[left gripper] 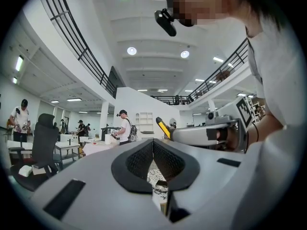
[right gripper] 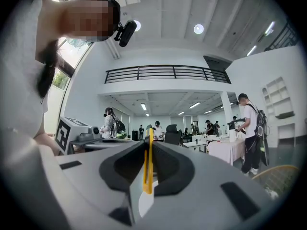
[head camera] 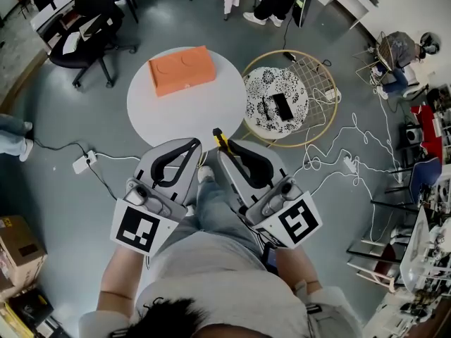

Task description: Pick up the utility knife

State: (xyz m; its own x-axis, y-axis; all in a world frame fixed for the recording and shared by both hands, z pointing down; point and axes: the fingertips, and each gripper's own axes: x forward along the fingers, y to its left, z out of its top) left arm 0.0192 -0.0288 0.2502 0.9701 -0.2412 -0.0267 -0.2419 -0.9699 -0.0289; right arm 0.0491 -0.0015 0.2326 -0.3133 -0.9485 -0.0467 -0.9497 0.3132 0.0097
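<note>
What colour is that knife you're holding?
Yellow; the utility knife shows best in the right gripper view.

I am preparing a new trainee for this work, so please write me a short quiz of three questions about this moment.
1. Fill in: the jaws of the left gripper are ____, with nothing between them.
2. What holds the utility knife? A: the left gripper. B: the right gripper. C: neither of them.
3. True or false: the orange box lies on the white round table.

Key: 1 together; 2 B; 3 true.
</note>
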